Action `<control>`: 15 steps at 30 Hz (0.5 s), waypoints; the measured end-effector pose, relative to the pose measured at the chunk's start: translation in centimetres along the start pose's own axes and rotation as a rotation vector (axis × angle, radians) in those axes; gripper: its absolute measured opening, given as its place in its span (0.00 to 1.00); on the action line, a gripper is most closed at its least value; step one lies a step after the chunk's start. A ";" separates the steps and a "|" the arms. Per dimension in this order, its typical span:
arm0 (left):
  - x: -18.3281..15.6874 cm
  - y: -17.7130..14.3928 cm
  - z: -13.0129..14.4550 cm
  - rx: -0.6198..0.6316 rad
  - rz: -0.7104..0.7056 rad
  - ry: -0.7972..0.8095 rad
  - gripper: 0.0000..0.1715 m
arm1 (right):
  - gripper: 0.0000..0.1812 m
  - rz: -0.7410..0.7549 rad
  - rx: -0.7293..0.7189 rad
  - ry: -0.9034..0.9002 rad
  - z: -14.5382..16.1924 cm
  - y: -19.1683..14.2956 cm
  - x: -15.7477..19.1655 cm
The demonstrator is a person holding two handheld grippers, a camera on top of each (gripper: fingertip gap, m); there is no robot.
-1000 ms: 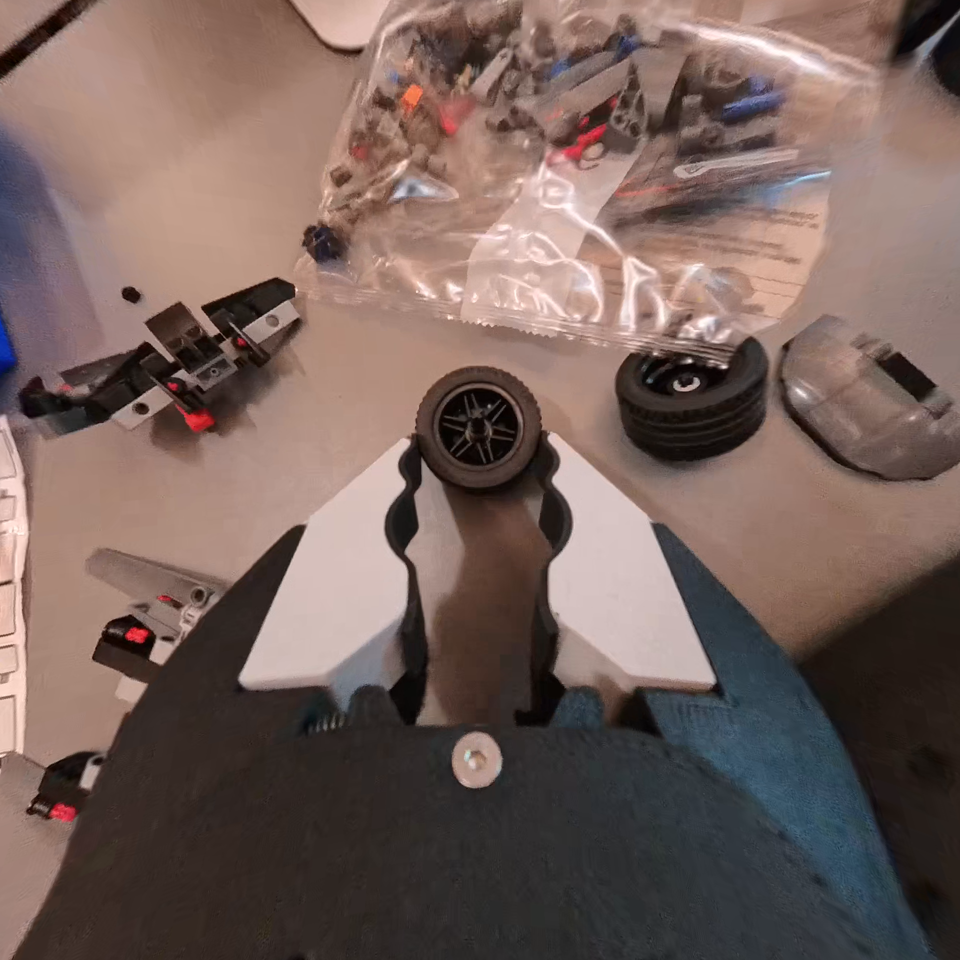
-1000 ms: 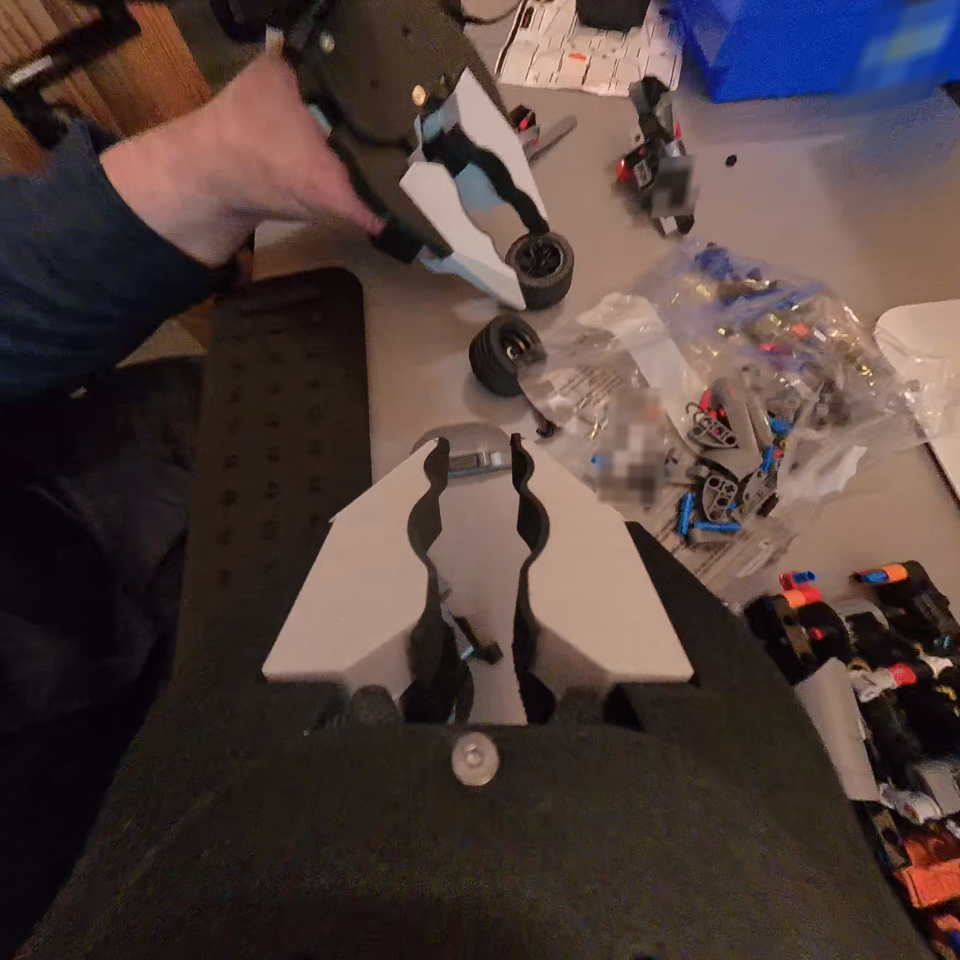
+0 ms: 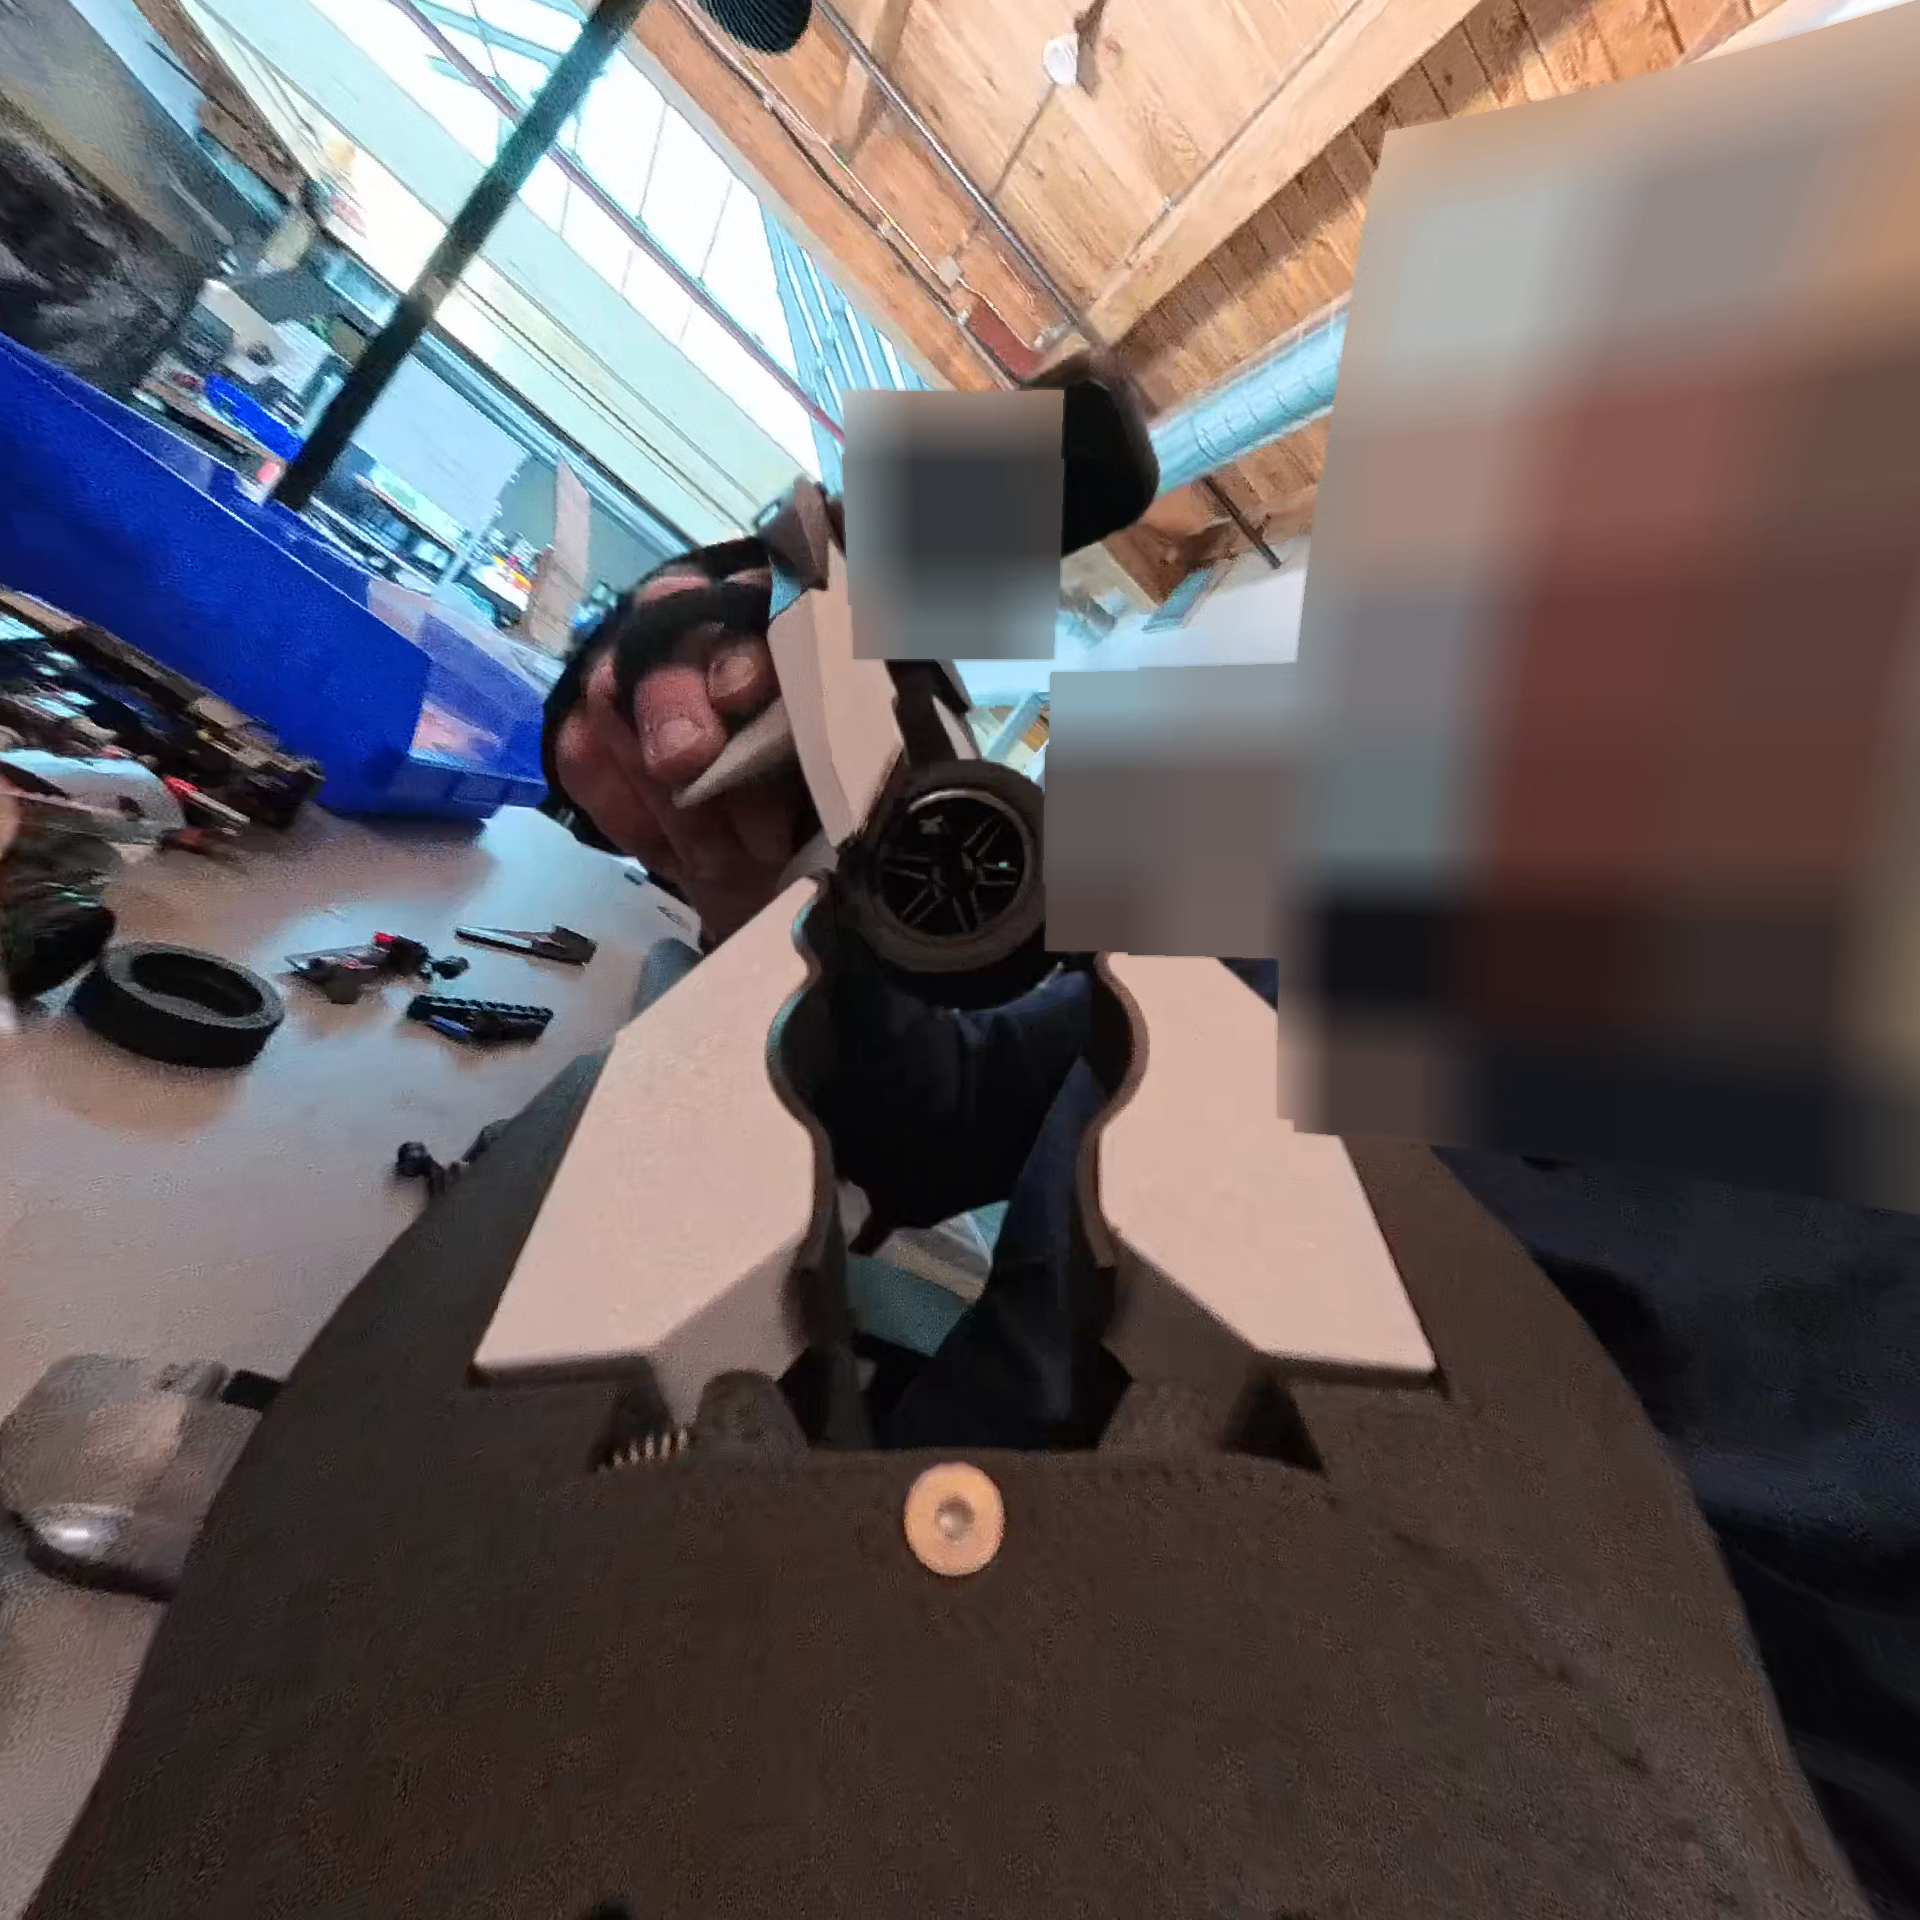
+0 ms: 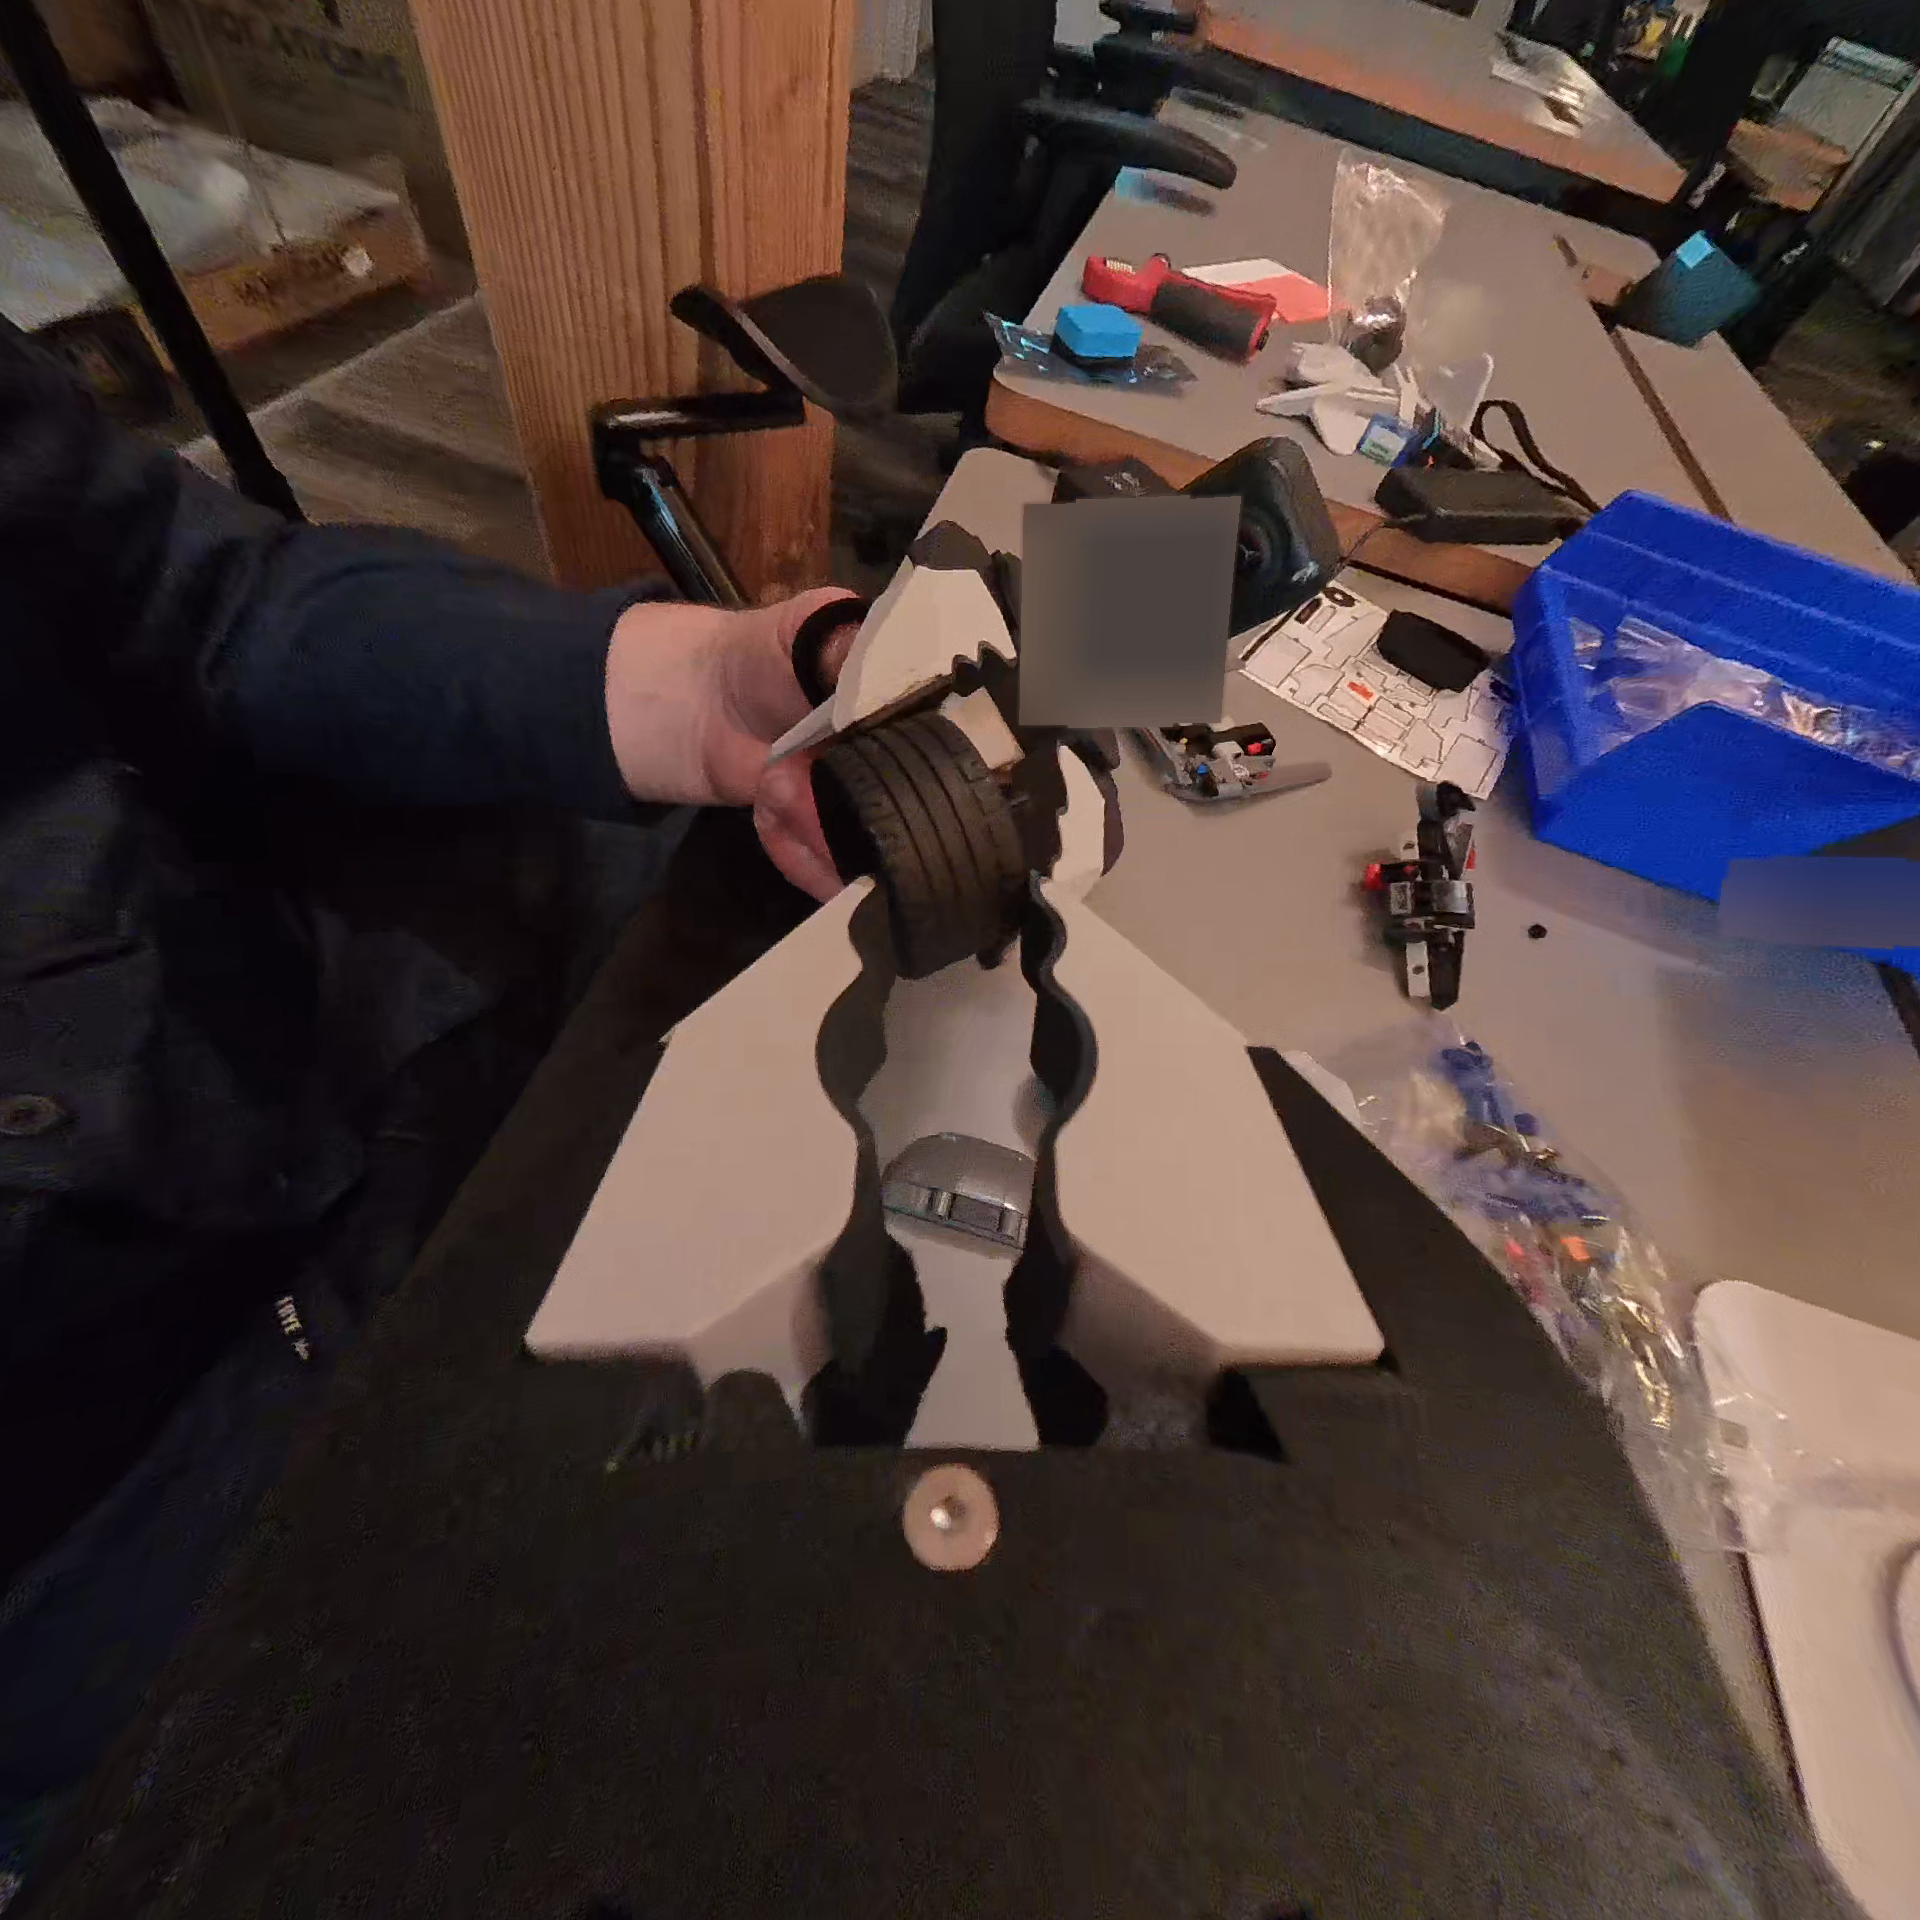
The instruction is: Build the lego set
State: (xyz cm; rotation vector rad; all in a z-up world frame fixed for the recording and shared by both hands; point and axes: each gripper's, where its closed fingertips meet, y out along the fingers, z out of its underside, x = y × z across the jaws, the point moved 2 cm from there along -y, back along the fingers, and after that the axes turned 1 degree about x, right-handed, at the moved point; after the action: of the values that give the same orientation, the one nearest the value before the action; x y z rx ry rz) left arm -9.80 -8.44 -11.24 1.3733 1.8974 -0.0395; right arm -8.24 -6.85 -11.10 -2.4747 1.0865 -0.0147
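Note:
A small black wheel [image 3: 951,873] with a spoked hub is held up in the air above the near edge of the grey table [image 4: 1247,935]. My left gripper [image 3: 956,935] is shut on it across the tyre's tread. In the right wrist view the left gripper [image 4: 935,790] comes in from the left in a person's hand [image 4: 707,707], clamping the wheel [image 4: 914,842]. My right gripper [image 4: 945,894] is part open, and the wheel's lower edge sits between its fingertips. From the left wrist view the right gripper [image 3: 883,821] reaches down onto the wheel. Blur patches hide part of both grippers.
A loose tyre [image 3: 177,1003] and small parts lie on the table. A grey curved piece [image 4: 956,1195], a black-and-red subassembly [image 4: 1429,894], a bag of parts [image 4: 1538,1226], an instruction sheet [image 4: 1371,686] and a blue bin [image 4: 1714,707] are around. A wooden post [image 4: 634,260] stands behind.
My left gripper has lifted the wheel off the table and turned towards the right gripper. The right gripper has risen to meet it, so the wheel now sits at its fingertips.

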 end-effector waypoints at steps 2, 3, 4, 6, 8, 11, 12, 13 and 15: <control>0.7 -0.2 -0.2 -0.003 -0.092 0.034 0.28 | 0.11 0.021 0.007 0.045 0.5 -0.1 -0.6; 1.1 -0.5 -0.6 -0.019 -0.172 0.091 0.29 | 0.12 0.040 0.027 0.084 1.0 0.0 -1.1; 1.4 -1.0 -1.1 -0.045 -0.252 0.152 0.30 | 0.12 0.038 0.028 0.121 1.2 0.1 -1.3; 1.7 -2.0 -1.4 -0.038 -0.398 0.265 0.33 | 0.11 0.058 0.037 0.235 1.8 0.2 -2.3; 1.5 -2.0 -1.0 0.032 -0.521 0.409 0.27 | 0.11 0.026 0.037 0.276 2.0 0.7 -2.3; 3.4 -2.0 0.8 0.266 -0.758 0.557 0.15 | 0.12 0.059 0.057 0.310 2.3 1.7 -2.8; 3.6 -2.1 0.8 0.279 -0.793 0.574 0.13 | 0.12 0.061 0.043 0.317 2.2 1.8 -2.9; 3.4 -2.2 0.7 0.265 -0.795 0.572 0.13 | 0.12 0.047 0.028 0.322 2.0 1.9 -2.8; 2.9 -2.3 0.6 0.222 -0.726 0.514 0.13 | 0.12 0.010 -0.011 0.329 1.5 2.0 -2.5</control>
State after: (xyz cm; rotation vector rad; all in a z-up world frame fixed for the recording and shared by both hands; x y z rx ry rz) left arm -11.71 -7.33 -14.29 0.7925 2.8170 -0.2842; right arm -11.07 -5.65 -12.87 -2.5343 1.2304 -0.4276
